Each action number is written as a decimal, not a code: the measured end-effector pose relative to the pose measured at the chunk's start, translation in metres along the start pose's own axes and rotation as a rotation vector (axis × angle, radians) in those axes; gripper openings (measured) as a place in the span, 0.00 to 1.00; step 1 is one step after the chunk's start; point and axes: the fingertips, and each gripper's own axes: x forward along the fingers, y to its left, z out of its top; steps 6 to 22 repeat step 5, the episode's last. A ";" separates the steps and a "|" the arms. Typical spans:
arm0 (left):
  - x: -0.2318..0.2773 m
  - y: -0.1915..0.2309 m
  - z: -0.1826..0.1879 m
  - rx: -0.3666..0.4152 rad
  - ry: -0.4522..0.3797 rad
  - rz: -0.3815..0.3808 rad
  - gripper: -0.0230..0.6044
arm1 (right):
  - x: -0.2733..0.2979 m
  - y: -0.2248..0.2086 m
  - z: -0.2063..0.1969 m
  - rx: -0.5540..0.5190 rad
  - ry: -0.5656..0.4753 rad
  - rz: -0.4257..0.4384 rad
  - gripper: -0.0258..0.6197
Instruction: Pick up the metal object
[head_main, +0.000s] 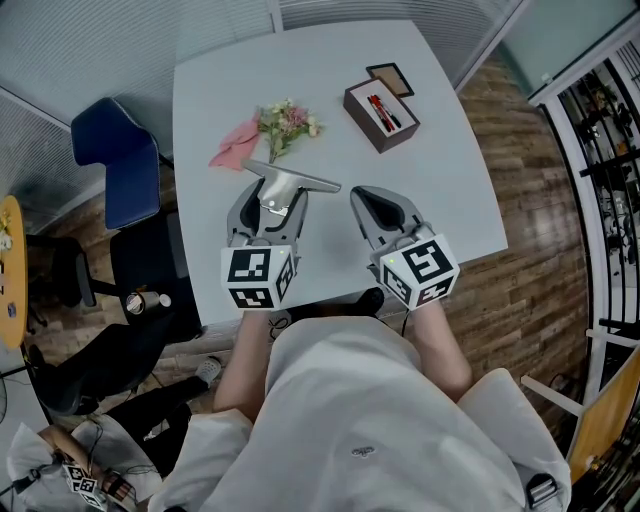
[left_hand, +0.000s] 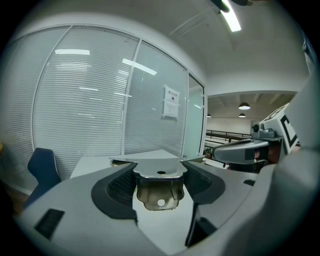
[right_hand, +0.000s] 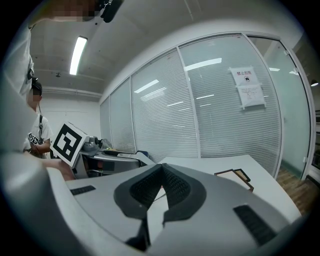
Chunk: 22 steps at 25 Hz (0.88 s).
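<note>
The metal object (head_main: 290, 182) is a shiny bent steel bracket with a flat wing-like top and a hanging tab with a hole. My left gripper (head_main: 272, 200) is shut on it and holds it above the white table (head_main: 430, 170). In the left gripper view the bracket (left_hand: 160, 187) sits clamped between the two dark pads (left_hand: 121, 187), its top plate level. My right gripper (head_main: 370, 202) hovers to the right of the left one, shut with nothing in it; its pads (right_hand: 172, 187) meet at the tips in the right gripper view.
A small bouquet (head_main: 286, 125) and a pink cloth (head_main: 235, 147) lie beyond the left gripper. A brown box with a red item (head_main: 381, 113) and its lid (head_main: 390, 78) sit at the far right of the table. A blue chair (head_main: 115, 160) stands at the table's left.
</note>
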 end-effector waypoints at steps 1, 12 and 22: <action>0.000 0.000 0.000 0.000 -0.001 0.000 0.51 | 0.000 0.000 0.000 0.000 0.001 0.000 0.05; 0.001 0.001 0.001 -0.001 -0.003 0.001 0.51 | 0.001 0.000 -0.001 0.000 0.004 0.001 0.05; 0.001 0.001 0.001 -0.001 -0.003 0.001 0.51 | 0.001 0.000 -0.001 0.000 0.004 0.001 0.05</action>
